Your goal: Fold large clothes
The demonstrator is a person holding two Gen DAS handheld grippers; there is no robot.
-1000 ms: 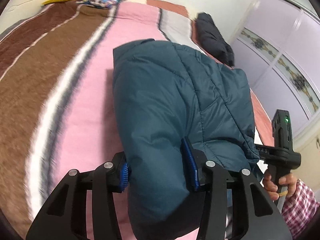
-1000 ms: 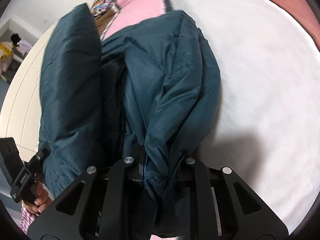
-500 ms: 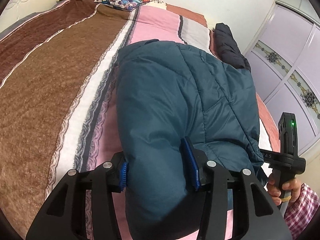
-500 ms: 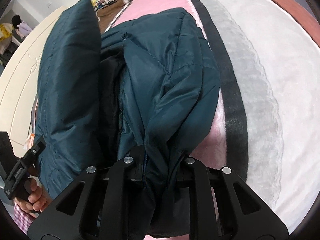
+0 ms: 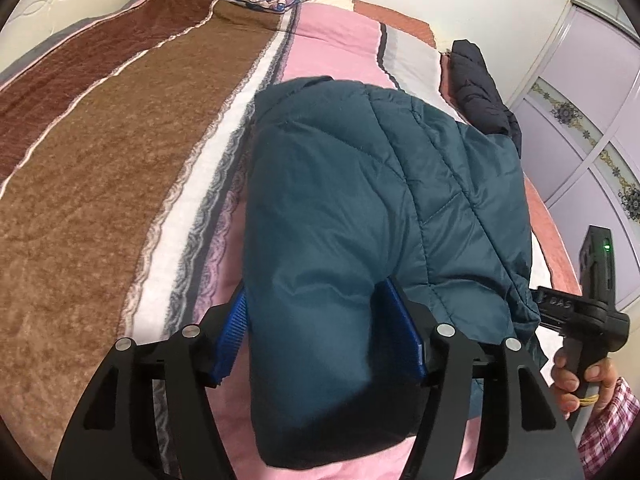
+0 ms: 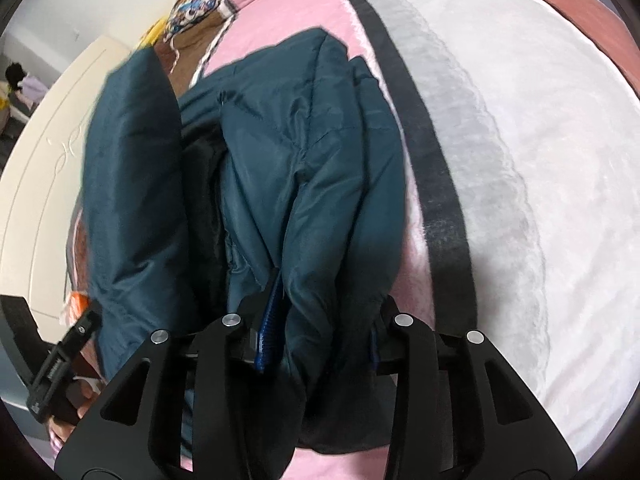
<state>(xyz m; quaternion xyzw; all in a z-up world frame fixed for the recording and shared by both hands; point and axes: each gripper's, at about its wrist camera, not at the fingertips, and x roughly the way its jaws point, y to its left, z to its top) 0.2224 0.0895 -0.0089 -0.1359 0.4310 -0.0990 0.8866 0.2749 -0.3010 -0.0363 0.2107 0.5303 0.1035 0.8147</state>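
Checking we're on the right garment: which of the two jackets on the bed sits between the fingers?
The teal puffer jacket, bunched between both grippers' opening fingers; the black jacket lies untouched at the bed's far edge.

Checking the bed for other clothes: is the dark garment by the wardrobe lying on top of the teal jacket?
No. The dark garment lies apart on the bed's far edge, beyond the teal jacket.

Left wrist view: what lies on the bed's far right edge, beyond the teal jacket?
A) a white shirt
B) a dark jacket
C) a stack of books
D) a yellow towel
B: a dark jacket lies bunched at the bed's right edge, past the teal jacket.
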